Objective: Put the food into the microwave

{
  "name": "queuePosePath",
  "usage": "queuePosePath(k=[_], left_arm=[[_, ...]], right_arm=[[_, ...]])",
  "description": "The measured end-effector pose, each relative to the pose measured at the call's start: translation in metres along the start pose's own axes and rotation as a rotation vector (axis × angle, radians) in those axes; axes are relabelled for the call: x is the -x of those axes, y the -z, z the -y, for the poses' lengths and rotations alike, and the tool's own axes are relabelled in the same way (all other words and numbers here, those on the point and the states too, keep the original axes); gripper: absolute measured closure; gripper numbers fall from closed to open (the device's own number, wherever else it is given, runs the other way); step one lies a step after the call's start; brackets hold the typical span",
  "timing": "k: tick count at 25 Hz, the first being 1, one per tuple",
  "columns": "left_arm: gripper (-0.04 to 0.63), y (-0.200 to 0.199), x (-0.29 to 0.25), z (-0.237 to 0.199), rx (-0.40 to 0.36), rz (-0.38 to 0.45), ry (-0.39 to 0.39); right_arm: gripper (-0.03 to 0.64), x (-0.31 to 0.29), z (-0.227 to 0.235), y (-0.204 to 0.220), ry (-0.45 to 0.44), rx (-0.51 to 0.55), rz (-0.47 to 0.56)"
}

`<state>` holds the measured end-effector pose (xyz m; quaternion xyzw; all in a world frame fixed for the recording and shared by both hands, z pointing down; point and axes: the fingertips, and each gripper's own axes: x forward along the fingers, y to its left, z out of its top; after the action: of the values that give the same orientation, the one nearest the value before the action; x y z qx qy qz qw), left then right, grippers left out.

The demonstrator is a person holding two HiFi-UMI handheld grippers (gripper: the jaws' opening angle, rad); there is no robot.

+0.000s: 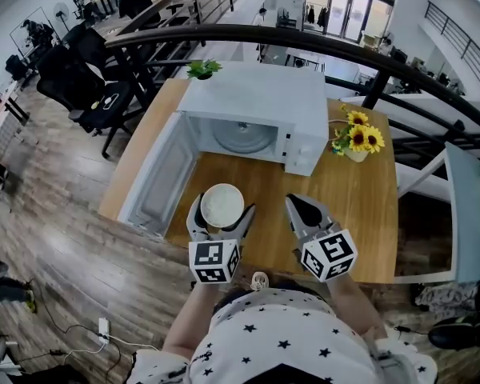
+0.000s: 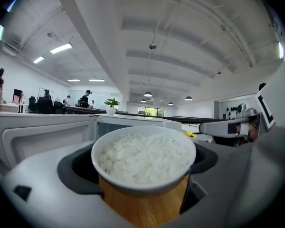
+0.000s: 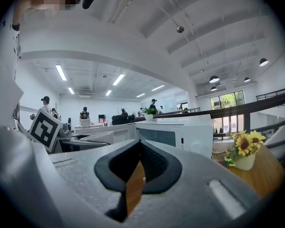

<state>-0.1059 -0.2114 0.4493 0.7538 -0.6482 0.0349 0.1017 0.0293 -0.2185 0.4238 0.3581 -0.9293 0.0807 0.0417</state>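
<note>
Left gripper point(image 1: 222, 214) clasps a round white bowl of cooked rice point(image 1: 222, 202) just before the boxy white microwave point(image 1: 256, 102), whose open cavity lies straight ahead, while the right gripper point(image 1: 304, 213), jaws nearly together and empty, hangs alongside.

In the left gripper view, whether the wood-coloured surface under the rim of the bowl point(image 2: 133, 186) is table or bowl cannot be told; the open microwave door point(image 2: 42, 139) is cut off by the dark rim at 9 o'clock. In the head view, the back of the cavity is covered by the top of the microwave point(image 1: 256, 102); the people point(image 3: 84, 113) at 9 o'clock in the right gripper view are too small to be told apart.
</note>
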Motion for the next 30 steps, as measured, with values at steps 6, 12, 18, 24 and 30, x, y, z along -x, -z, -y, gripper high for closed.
queuePosePath(k=[6, 12, 18, 24, 30], left_arm=[[0.08, 0.003, -0.025, -0.006, 0.011, -0.014, -0.015], [0.08, 0.009, -0.054, -0.012, 0.007, -0.029, -0.013], [0.08, 0.006, -0.091, -0.022, 0.002, -0.025, -0.002], [0.08, 0.001, -0.13, -0.031, -0.024, -0.033, 0.021], [0.08, 0.008, -0.165, -0.042, -0.031, -0.051, 0.025]], right_arm=[[0.612, -0.016, 0.018, 0.001, -0.009, -0.004, -0.009], [0.612, -0.03, 0.031, 0.004, -0.007, -0.01, -0.024], [0.612, -0.048, 0.043, 0.005, 0.001, -0.009, -0.038], [0.612, -0.068, 0.056, 0.005, 0.016, -0.02, -0.05], [0.612, -0.087, 0.07, 0.014, 0.027, -0.043, -0.069]])
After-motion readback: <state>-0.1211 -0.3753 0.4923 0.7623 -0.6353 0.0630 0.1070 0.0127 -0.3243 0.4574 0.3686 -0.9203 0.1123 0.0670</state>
